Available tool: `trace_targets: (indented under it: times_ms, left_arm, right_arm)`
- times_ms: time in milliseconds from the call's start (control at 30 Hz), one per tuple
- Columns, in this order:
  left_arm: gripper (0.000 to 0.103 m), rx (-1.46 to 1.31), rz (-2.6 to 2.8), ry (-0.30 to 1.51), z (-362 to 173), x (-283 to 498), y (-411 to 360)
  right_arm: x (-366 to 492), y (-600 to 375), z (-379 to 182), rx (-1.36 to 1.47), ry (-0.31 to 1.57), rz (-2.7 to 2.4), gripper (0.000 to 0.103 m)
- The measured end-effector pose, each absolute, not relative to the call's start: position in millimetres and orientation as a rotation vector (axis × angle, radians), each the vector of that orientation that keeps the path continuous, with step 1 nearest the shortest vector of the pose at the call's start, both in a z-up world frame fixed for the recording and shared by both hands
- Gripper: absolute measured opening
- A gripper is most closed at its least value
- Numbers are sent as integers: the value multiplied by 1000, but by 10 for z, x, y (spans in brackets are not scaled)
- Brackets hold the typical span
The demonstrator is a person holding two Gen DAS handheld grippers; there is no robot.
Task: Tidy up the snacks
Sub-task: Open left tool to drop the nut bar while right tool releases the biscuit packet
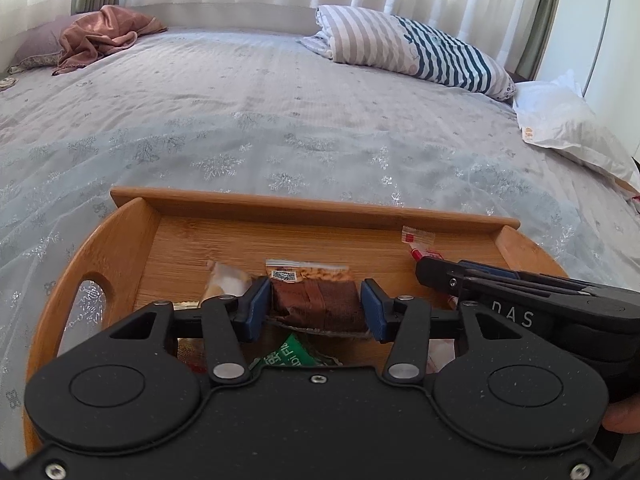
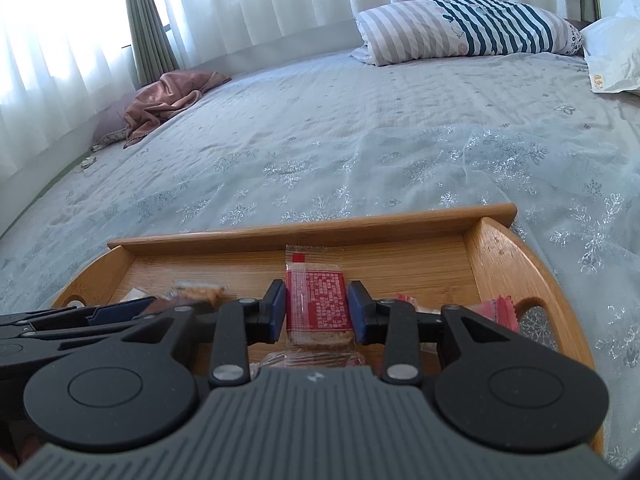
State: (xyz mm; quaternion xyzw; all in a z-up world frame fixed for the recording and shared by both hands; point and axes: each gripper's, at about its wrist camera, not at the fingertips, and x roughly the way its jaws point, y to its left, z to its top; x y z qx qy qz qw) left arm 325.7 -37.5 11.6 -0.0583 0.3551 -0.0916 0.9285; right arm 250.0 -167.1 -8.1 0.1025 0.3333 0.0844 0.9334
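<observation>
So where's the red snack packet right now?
In the right wrist view, the red snack packet sits between the right gripper's blue pads, over the wooden tray on the bed.

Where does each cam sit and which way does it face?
Left wrist: on left gripper, angled down over wooden tray on bed; fingers straddle brown snack packet; right gripper enters from the right.
Right wrist: on right gripper, same heading; fingers straddle red snack packet.
Shared: tray, striped pillow.
</observation>
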Motion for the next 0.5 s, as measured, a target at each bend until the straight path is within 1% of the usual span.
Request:
trace_targets:
  times_ms: [100,233,333,500]
  left_arm:
    - [46,-115,-187,729,118,3252,-381]
    - [48,-119,-191,732,133,3237,-365]
    - [52,-125,-186,728,154,3206,-342]
    - [58,-130,-186,719,230,3139,-314]
  right_arm:
    - [2500,-1665,-77,204,680,172,43]
    - [2487,-1668,-60,210,680,165,48]
    - [2462,-1674,-26,212,675,159,50]
    - [2396,-1708,60,218,660,152,60]
